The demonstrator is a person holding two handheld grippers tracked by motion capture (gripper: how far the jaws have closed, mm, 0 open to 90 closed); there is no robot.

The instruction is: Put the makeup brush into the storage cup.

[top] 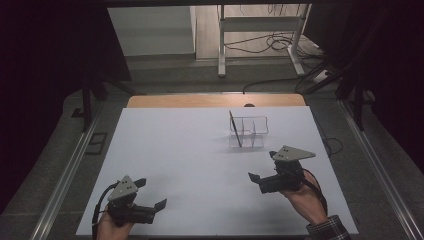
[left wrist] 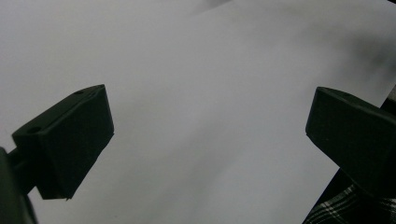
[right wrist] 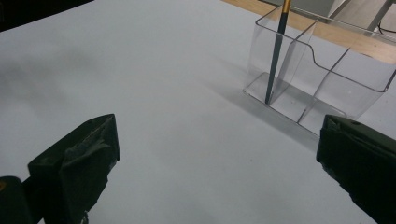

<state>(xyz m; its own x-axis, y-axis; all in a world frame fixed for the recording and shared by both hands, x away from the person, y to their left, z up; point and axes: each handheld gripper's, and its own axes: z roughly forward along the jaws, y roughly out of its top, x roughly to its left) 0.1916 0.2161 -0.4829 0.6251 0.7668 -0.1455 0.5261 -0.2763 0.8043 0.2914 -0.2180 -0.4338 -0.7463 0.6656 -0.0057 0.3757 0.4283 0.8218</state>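
Observation:
A clear plastic organizer (top: 250,131) with several compartments stands on the white table (top: 190,150), right of centre toward the back. A dark pencil (top: 234,128) with a gold band leans upright in its left compartment. In the right gripper view, the organizer (right wrist: 327,70) and pencil (right wrist: 275,51) sit ahead to the right. My right gripper (top: 263,166) is open and empty, in front of the organizer and apart from it. Its jaws (right wrist: 217,144) stand wide over bare table. My left gripper (top: 151,194) is open at the front left, with nothing between its jaws (left wrist: 210,126).
A strip of wooden tabletop (top: 215,101) shows behind the white surface. Beyond it are a white metal stand (top: 260,30) and cables (top: 280,42) on the floor. Metal rails (top: 65,175) run along both sides. A plaid sleeve (left wrist: 336,210) shows at the table's front edge.

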